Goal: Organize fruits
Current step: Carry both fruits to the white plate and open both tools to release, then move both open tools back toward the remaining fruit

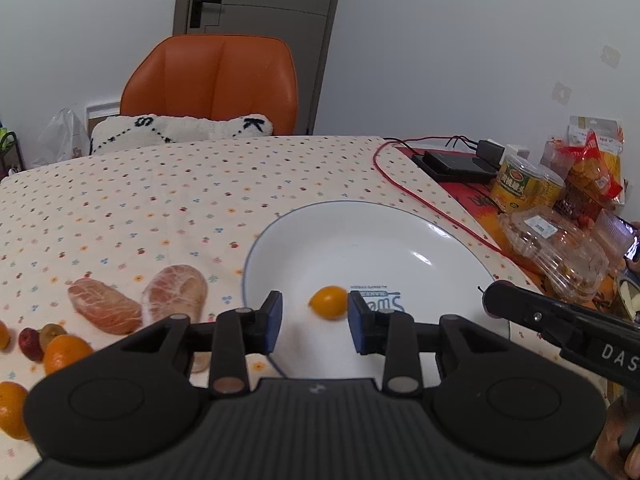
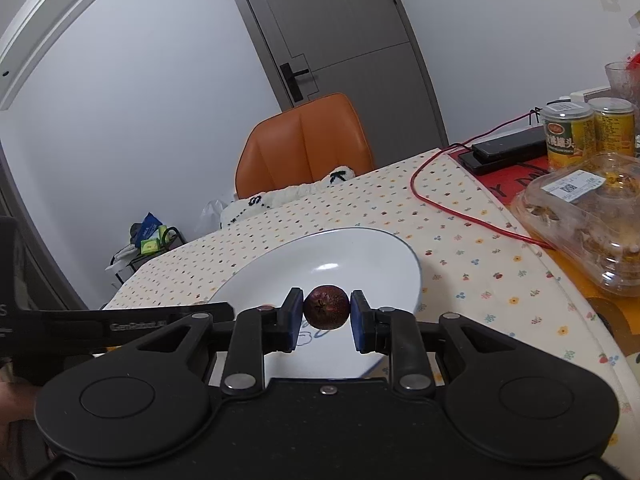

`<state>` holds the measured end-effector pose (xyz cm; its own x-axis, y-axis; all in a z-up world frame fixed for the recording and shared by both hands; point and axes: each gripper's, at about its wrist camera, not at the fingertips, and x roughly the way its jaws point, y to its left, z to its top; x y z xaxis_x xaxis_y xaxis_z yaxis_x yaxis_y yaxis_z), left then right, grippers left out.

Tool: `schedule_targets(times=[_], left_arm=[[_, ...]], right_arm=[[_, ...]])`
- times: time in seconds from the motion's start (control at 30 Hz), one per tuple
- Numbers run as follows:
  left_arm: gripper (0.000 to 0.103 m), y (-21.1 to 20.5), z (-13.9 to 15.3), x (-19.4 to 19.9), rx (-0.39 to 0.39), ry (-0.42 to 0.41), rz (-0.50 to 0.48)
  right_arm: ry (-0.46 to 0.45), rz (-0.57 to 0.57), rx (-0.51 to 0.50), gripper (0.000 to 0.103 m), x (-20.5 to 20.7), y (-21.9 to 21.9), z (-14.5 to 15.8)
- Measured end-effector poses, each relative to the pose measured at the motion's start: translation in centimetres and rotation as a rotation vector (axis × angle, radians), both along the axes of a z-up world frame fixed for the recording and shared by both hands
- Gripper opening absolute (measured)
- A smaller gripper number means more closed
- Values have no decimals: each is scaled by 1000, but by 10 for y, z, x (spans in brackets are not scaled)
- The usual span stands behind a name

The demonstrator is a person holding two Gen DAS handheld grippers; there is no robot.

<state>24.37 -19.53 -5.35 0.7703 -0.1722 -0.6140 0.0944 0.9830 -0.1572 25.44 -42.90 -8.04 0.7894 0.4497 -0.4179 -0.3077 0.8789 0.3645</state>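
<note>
A small orange kumquat [image 1: 328, 301] lies in the white plate [image 1: 360, 240], between the fingers of my left gripper [image 1: 315, 322], which stands open around it. My right gripper [image 2: 326, 318] is shut on a dark red jujube [image 2: 326, 306] and holds it just above the plate [image 2: 352, 252]. Seen from the left wrist view, the right gripper [image 1: 495, 295] reaches in over the plate's right rim. Left of the plate, two peeled pomelo segments [image 1: 105, 309] [image 1: 176, 292], more kumquats [image 1: 66, 353] and a red jujube [image 1: 30, 344] rest on the cloth.
A flower-print tablecloth [image 1: 160, 200] covers the table. A red cable [image 1: 420, 196], black devices [image 1: 456, 164], canned peaches [image 1: 514, 182], snack bags and a clear plastic box [image 1: 556, 248] crowd the right side. An orange chair [image 1: 212, 84] with a white cushion stands behind.
</note>
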Motion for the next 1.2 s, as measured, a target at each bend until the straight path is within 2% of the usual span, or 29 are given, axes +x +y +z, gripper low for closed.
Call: schedule_targets(times=[0.1, 0.2, 0.27, 0.4, 0.47, 0.63, 1.03, 1.13, 1.2], left_arm=[[38, 10, 6, -7, -12, -9, 10], [43, 21, 13, -16, -20, -24, 25], [50, 31, 17, -23, -29, -38, 39], [61, 49, 24, -38, -35, -57, 71], [67, 59, 26, -45, -35, -62, 88], [79, 80, 32, -62, -28, -82, 126], [81, 128, 36, -96, -47, -96, 189], [82, 139, 36, -104, -53, -90, 201], [83, 145, 36, -109, -48, -92, 210]], right_arm=[[-2, 8, -7, 24, -1, 7, 2], [-7, 5, -17, 33, -2, 14, 3], [-8, -1, -15, 44, -3, 17, 4], [-5, 6, -15, 48, -8, 25, 6], [-7, 12, -15, 57, -11, 31, 7], [-14, 39, -24, 66, -20, 48, 11], [-38, 93, -63, 87, -37, 91, 20], [-47, 101, -60, 96, -43, 99, 22], [-48, 109, -57, 97, -46, 104, 23]])
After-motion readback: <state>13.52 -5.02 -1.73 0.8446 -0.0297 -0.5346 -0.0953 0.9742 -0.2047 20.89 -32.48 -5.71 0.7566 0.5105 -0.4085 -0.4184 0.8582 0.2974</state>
